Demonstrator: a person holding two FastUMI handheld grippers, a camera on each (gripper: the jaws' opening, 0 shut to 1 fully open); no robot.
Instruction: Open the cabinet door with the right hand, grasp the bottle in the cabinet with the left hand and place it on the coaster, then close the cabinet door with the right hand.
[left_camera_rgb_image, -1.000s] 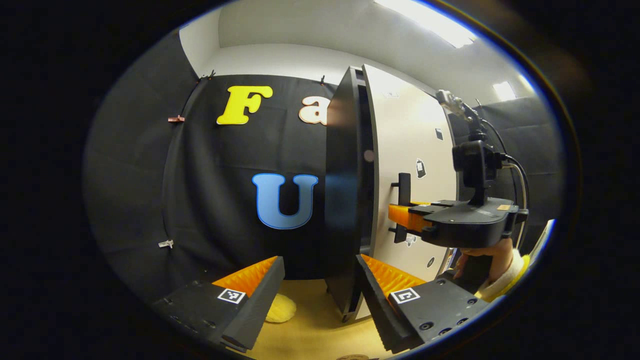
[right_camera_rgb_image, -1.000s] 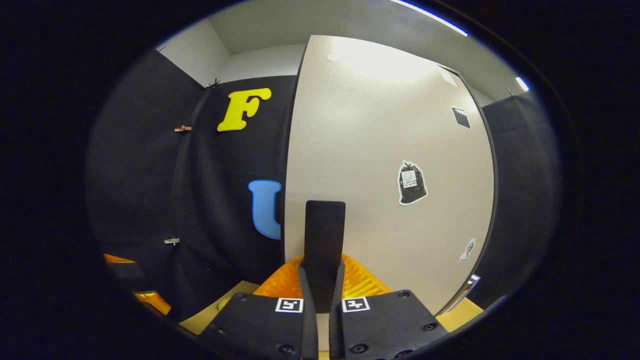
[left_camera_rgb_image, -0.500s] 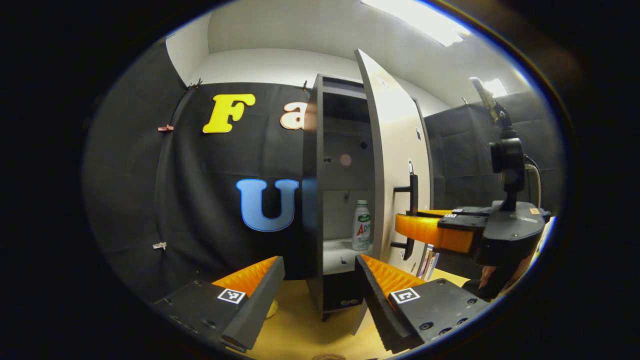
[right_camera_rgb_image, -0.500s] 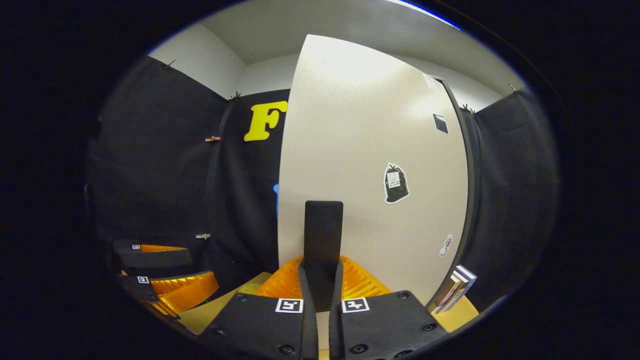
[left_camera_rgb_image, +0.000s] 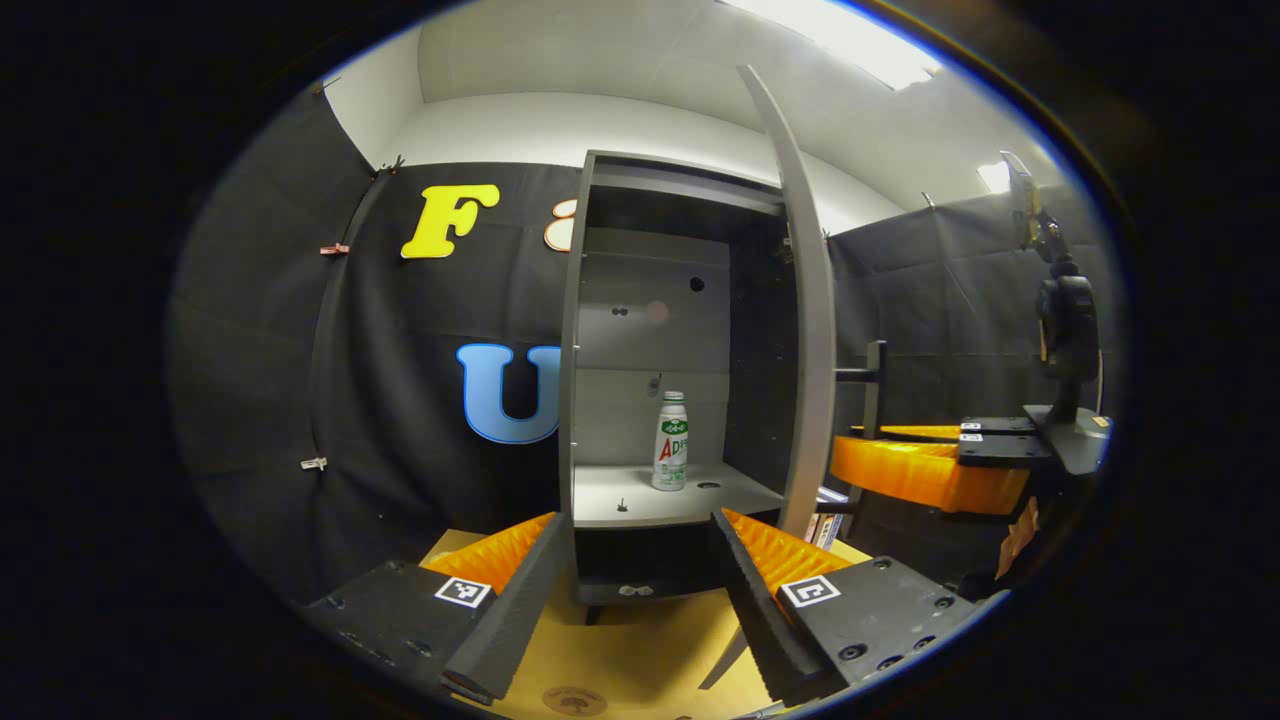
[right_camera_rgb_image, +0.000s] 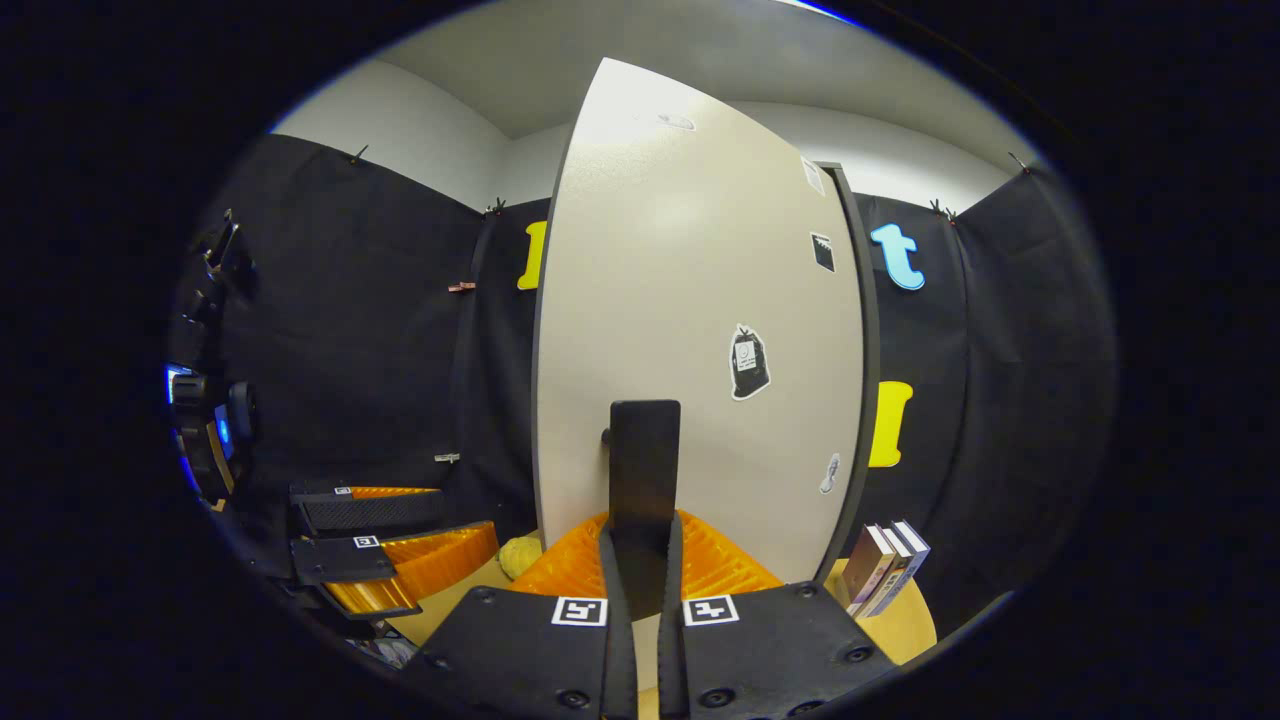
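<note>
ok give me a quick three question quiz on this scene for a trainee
1. True or false: the right gripper is shut on the door handle.
2. Where does the bottle stand? A) on the table B) on the cabinet shelf C) on the books
3. Fill in: the left gripper is ____, holding nothing.

Key: 1 true; 2 B; 3 open

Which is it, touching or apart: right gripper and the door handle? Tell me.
Touching. The right gripper view shows the right gripper with both fingers pressed on the black door handle, no gap either side.
</note>
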